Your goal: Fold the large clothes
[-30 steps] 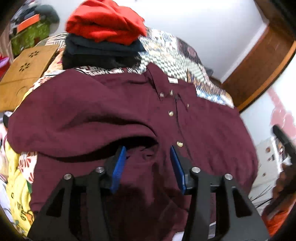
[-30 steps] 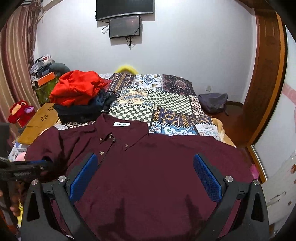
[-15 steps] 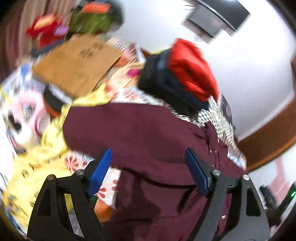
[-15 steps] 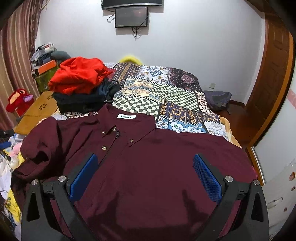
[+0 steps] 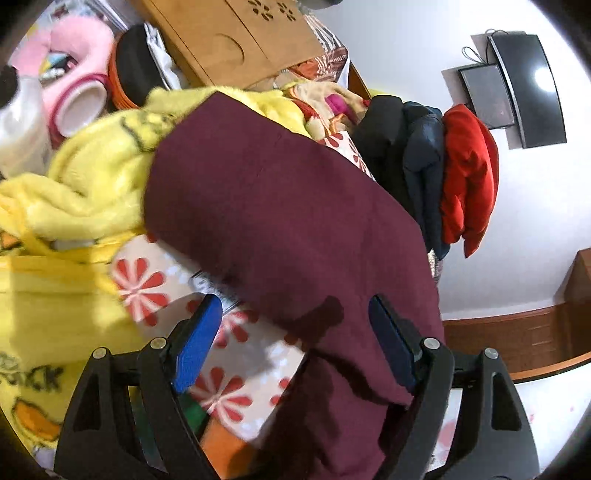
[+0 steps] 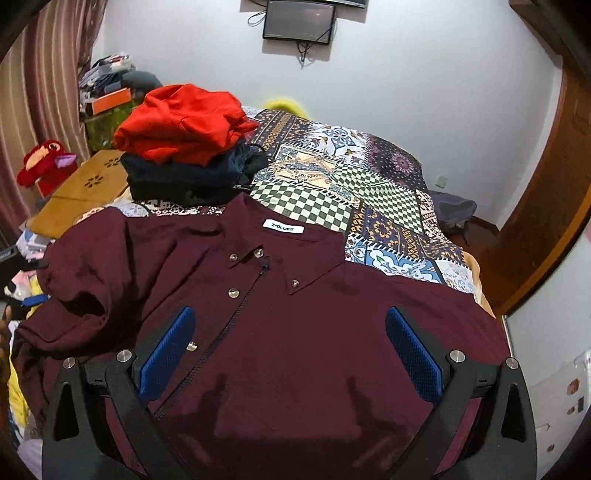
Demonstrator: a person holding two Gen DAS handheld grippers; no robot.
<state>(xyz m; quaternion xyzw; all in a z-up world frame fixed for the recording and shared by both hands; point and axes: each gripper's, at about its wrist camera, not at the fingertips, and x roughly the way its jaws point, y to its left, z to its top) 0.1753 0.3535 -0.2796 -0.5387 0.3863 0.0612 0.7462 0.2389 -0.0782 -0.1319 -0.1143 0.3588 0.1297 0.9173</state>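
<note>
Maroon shirt [image 6: 295, 332] lies face up, spread on the bed, directly under and ahead of the right gripper [image 6: 290, 350]; that gripper's jaws are spread wide, nothing between the blue pads [image 6: 168, 354], hovering over the shirt's chest. Left gripper [image 5: 295, 336] also wide apart and holding nothing, sitting over the shirt's sleeve [image 5: 280, 221], which runs forward from between its fingers across a floral sheet [image 5: 236, 365]. Surface: patchwork bedspread [image 6: 369, 192] with checker and ornamental panels, showing beyond the collar ahead of the right gripper. Forward-left of the right gripper, a stack of folded clothes, red garment [image 6: 181, 122] on top of dark ones [image 6: 192, 177]. Yellow fleece blanket [image 5: 92, 177] is left of the left gripper, printed black letters on it only partly readable. Wooden board [image 6: 77, 192] with flower cutouts far left, red plush toy [image 6: 44, 166] beyond it, striped curtain [image 6: 33, 92] behind. White wall ahead carries a dark screen [image 6: 299, 20] with dangling cables. Wooden door frame [image 6: 554, 184] far right. Writing: white neck label [image 6: 282, 226] inside the collar reads roughly "Z-BLUES", middle characters unclear.
</note>
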